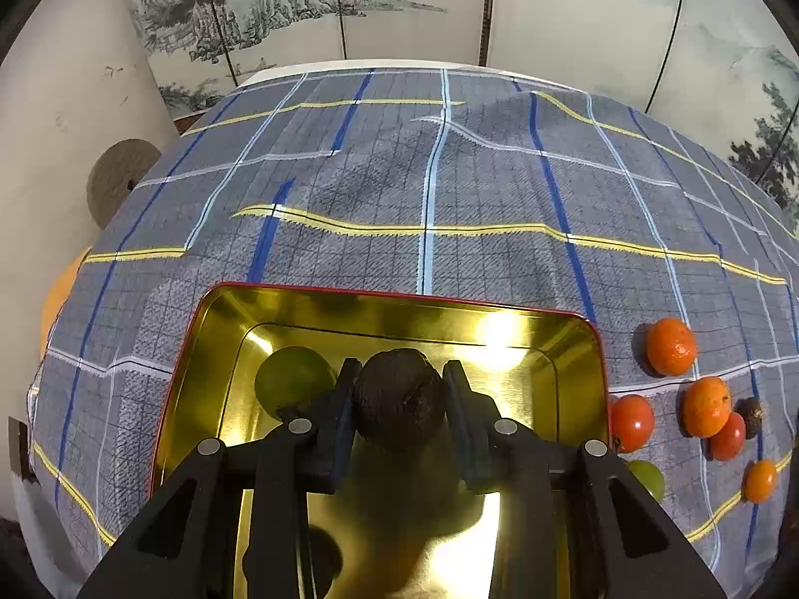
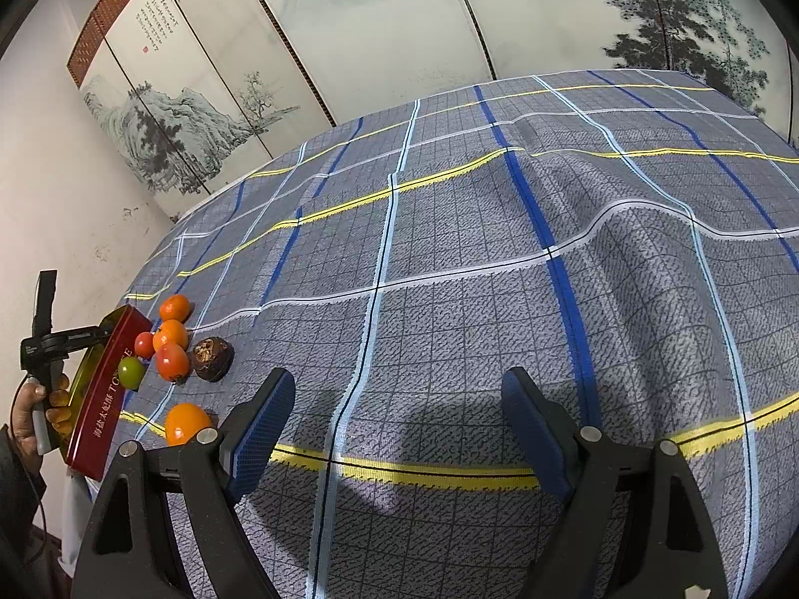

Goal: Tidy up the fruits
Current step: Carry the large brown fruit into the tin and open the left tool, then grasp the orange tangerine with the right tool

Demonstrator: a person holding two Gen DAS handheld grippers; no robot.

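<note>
Left wrist view: the left gripper [image 1: 399,399] has its black fingers closed against both sides of a dark brown, rough-skinned round fruit [image 1: 399,402], held above the gold-lined, red-rimmed metal tin [image 1: 574,344]. A green round fruit [image 1: 292,379] lies inside the tin, left of the fingers. On the grey plaid tablecloth [image 1: 399,174], right of the tin, rest several orange and red fruits [image 1: 671,347].

Right wrist view: the right gripper [image 2: 399,424] hovers over the tablecloth with fingers spread wide, holding nothing. Far left, the fruit cluster sits beside the tin's red wall.
</note>
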